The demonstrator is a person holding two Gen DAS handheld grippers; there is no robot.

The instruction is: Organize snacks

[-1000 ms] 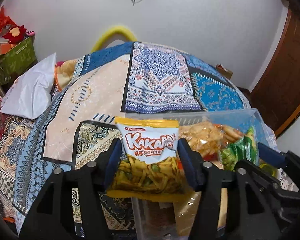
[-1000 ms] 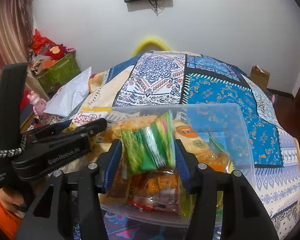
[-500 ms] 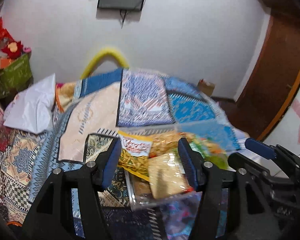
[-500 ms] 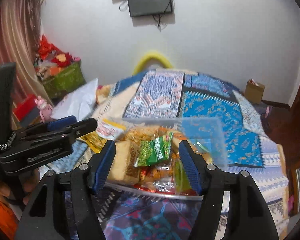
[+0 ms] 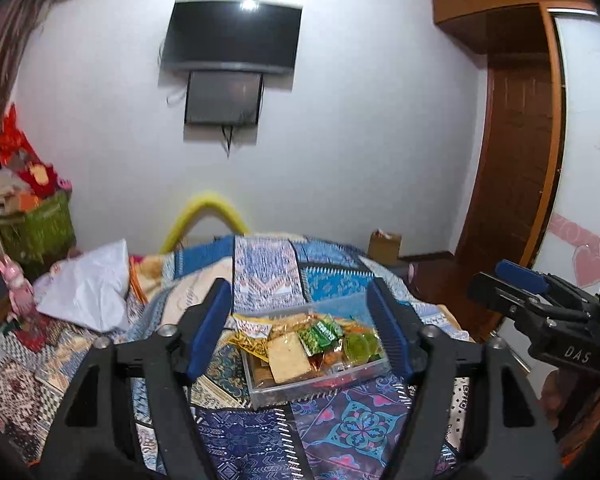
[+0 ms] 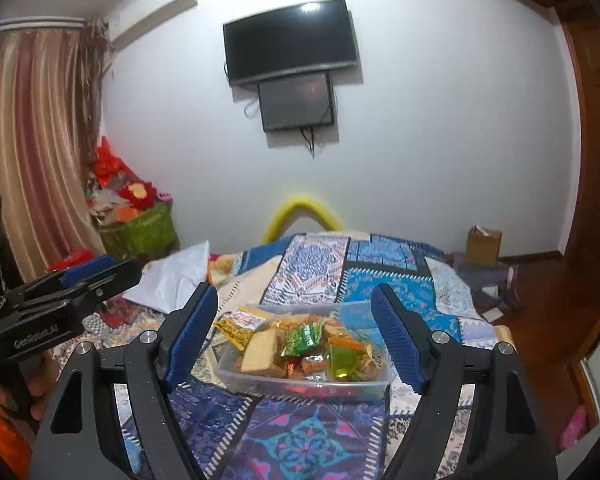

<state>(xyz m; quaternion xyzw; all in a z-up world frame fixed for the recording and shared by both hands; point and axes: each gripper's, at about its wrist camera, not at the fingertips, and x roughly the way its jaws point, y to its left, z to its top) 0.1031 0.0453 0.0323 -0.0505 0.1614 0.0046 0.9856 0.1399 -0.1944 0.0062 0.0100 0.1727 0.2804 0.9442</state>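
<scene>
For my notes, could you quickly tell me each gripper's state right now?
Left gripper: open, holding nothing, jaws just been opening.
Right gripper: open, holding nothing, jaws just been opening.

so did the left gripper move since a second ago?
Yes. The left gripper has pulled back and up from the clear plastic snack box, which looks smaller; its jaws have just been opening, nothing between them.

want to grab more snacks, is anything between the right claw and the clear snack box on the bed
Nothing visible. The right claw is open and empty, and the clear snack box lies ahead on the patterned bedspread with only bare cover between. The left claw is off to the side.
</scene>
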